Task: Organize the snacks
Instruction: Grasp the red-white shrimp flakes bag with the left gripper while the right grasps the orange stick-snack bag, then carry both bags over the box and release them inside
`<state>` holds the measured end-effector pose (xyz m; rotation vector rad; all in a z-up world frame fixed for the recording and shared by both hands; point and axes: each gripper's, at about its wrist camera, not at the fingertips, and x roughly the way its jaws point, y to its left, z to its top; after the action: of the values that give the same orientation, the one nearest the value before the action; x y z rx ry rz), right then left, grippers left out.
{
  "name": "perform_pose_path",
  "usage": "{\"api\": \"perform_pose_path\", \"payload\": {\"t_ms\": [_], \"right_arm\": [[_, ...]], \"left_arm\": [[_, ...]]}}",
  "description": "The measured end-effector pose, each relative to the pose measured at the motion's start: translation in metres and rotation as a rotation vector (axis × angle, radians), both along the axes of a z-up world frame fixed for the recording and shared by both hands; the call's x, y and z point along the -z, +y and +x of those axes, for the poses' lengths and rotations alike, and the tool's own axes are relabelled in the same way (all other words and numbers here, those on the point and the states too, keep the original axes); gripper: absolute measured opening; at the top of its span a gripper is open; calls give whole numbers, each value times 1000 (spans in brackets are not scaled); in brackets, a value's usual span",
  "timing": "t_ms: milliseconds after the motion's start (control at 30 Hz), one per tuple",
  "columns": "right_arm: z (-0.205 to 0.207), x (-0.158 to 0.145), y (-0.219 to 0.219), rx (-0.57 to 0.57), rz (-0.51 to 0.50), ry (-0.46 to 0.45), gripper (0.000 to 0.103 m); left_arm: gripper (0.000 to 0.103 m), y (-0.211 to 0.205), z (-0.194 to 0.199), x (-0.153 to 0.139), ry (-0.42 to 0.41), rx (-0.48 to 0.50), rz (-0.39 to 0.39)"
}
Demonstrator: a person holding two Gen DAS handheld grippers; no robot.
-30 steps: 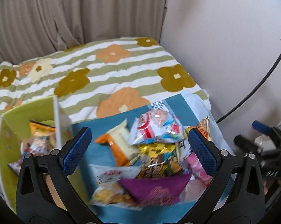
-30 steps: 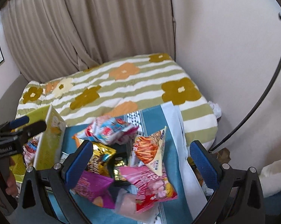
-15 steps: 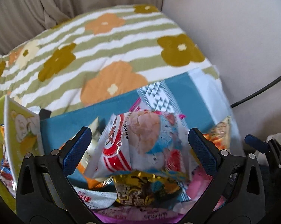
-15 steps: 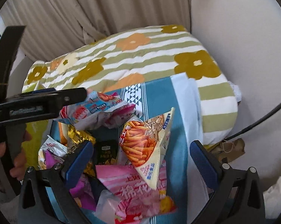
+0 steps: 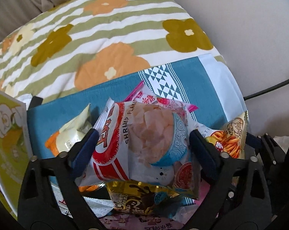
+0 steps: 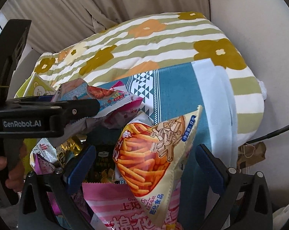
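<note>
- left gripper (image 5: 142, 143): jaws have just been closing; pads now press both sides of the shrimp flakes bag (image 5: 144, 143), which lies on top of the snack pile.
- right gripper (image 6: 146, 164): jaws wide, nothing held; the triangular orange-stick snack bag (image 6: 154, 153) stands between them, untouched.
- green carton (image 5: 6, 134): at the left edge of the teal cloth (image 5: 202, 88); contents not visible.
- progress, judged: early; most packets lie heaped on the cloth, unsorted.

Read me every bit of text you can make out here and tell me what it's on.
"SHRIMP FLAKE": shrimp flakes bag, clamped in the left gripper.
"GenRobot.AI": side of the left gripper, right wrist view.
"9": orange stick-snack bag.
Chinese print on the pink bag and gold packet: not reliably readable.
</note>
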<state>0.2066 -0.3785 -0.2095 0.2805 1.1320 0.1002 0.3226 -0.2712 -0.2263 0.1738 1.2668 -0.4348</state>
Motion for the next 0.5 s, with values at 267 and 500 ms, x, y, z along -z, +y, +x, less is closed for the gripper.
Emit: {"api": "perform_pose_path", "payload": {"t_ms": [267,500], "right_arm": [[6,10,-5,-5,15,10,103],[7,16,-4,-7,24,18,99]], "left_arm": [[74,3,-4,1,16,-8,-3],[74,7,-9,-9,4,-14,-22]]}}
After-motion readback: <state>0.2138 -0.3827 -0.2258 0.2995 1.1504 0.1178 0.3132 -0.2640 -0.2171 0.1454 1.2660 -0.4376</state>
